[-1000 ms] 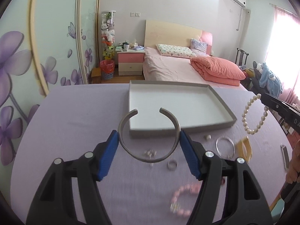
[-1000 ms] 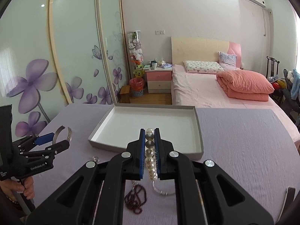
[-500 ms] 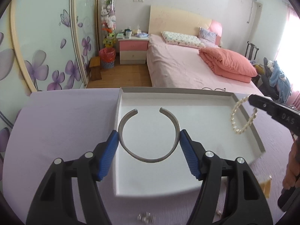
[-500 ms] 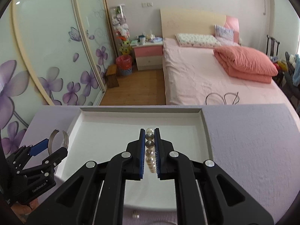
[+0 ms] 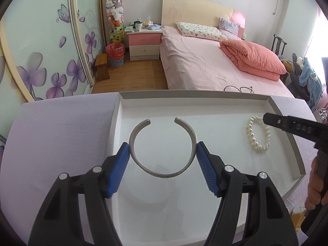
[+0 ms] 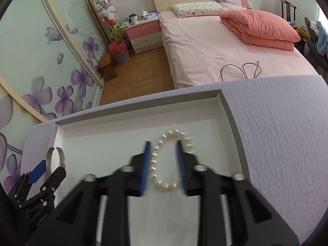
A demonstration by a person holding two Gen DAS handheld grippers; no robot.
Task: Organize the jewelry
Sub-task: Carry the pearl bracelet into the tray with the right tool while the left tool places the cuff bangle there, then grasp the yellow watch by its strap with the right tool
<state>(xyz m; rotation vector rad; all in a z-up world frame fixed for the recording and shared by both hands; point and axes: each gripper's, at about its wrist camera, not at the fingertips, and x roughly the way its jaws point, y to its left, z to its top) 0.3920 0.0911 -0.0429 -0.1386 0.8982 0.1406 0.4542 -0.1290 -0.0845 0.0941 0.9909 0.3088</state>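
My left gripper is shut on a silver open cuff bangle and holds it over the left half of the shallow white tray. A white pearl bracelet lies on the tray floor at the right. In the right wrist view the pearl bracelet lies flat between the blue fingers of my right gripper, which is open. The left gripper with the bangle shows at the tray's left wall.
The tray sits on a lilac tablecloth. A yellow item lies on the cloth by the tray's near right corner. The table's far edge drops to a wooden floor, with a pink bed behind.
Both grippers moved forward over the tray and lowered. The right gripper opened and let go of the pearl bracelet, which now lies in the tray. The left still holds the bangle.
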